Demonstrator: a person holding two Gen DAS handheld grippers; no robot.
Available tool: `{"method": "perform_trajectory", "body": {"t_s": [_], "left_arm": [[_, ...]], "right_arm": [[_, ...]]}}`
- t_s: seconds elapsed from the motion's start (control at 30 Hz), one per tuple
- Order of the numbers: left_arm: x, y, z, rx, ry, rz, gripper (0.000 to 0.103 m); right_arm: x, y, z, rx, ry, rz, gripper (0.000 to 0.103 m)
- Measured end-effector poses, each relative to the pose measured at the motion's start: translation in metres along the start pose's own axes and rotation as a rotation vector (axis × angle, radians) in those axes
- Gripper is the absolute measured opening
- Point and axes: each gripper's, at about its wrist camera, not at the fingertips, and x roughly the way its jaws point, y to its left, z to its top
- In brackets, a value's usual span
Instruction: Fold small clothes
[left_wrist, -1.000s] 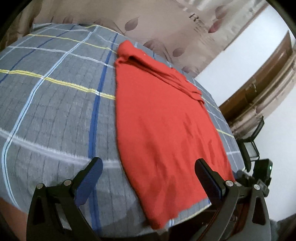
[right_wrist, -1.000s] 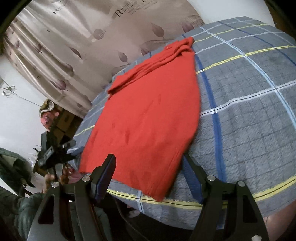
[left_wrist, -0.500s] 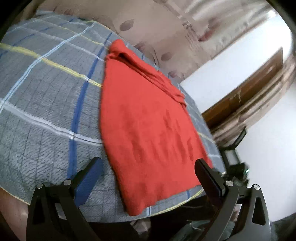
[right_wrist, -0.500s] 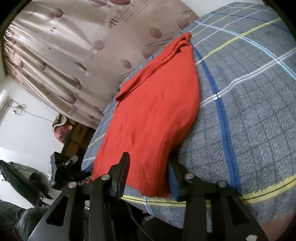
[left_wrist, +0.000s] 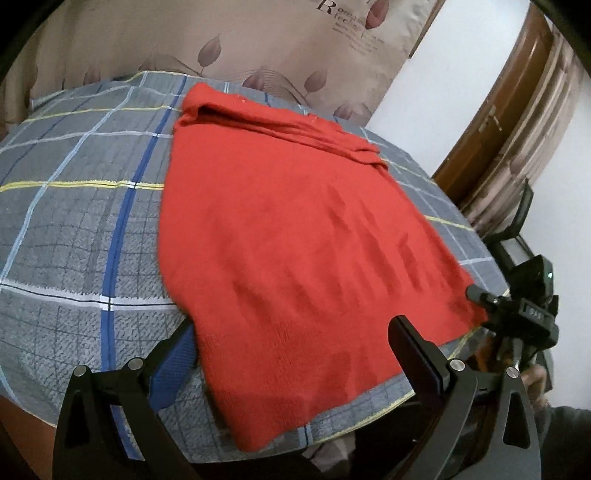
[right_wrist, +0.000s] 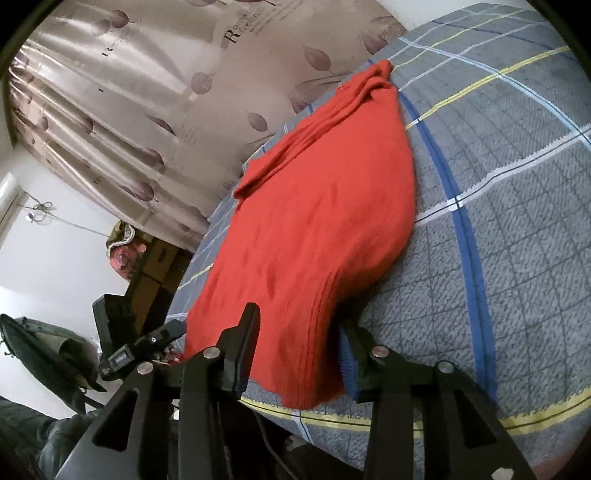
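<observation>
A red knitted garment lies spread on the grey checked bedcover, its bunched end toward the curtain. My left gripper is open wide at the near edge. Its fingers straddle the garment's near left corner, and the blue pad sits by the cloth's edge. In the right wrist view the same garment has its near hem gathered and raised off the bedcover. My right gripper is shut on that hem, with folds of cloth between the pads.
A patterned curtain hangs behind the bed. A wooden door and a camera on a stand are off the bed's right side. Cardboard boxes and dark gear show past the bed's edge. The bed's near edge drops off just under both grippers.
The right gripper's jaws came together on the near hem, and the cloth there has bunched and risen. The left gripper slid along the near edge, so the garment's corner now lies between its fingers.
</observation>
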Motion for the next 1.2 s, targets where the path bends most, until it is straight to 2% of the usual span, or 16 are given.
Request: {"method": "perform_trajectory", "body": {"t_s": [0.27,0.5,0.57,0.67,0.77,1.03,1.2], "left_arm": [[0.001,-0.004,0.0,0.02,0.003,0.053,0.098],[0.002,-0.004,-0.001,0.018,0.001,0.056,0.098],[0.0,0.004,-0.001,-0.017,-0.012,0.009,0.098],[-0.007,0.031,0.002,-0.155,-0.041,-0.141,0.098],[-0.008,0.053,0.005,-0.252,-0.041,-0.266,0.098],[-0.008,0.063,0.002,-0.235,0.019,-0.461,0.098],[-0.01,0.07,-0.011,-0.272,0.058,-0.527,0.098]], "right_arm": [[0.0,0.001,-0.001,-0.005,-0.011,-0.016,0.037],[0.0,-0.004,0.0,0.037,-0.016,0.013,0.038],[0.0,-0.008,0.0,0.062,-0.017,0.034,0.037],[0.0,-0.008,-0.001,0.064,-0.015,0.037,0.037],[0.0,-0.003,-0.001,0.038,-0.013,0.014,0.038],[0.0,-0.003,-0.002,0.045,-0.006,0.031,0.038],[0.0,-0.006,-0.001,0.059,-0.006,0.044,0.038]]}}
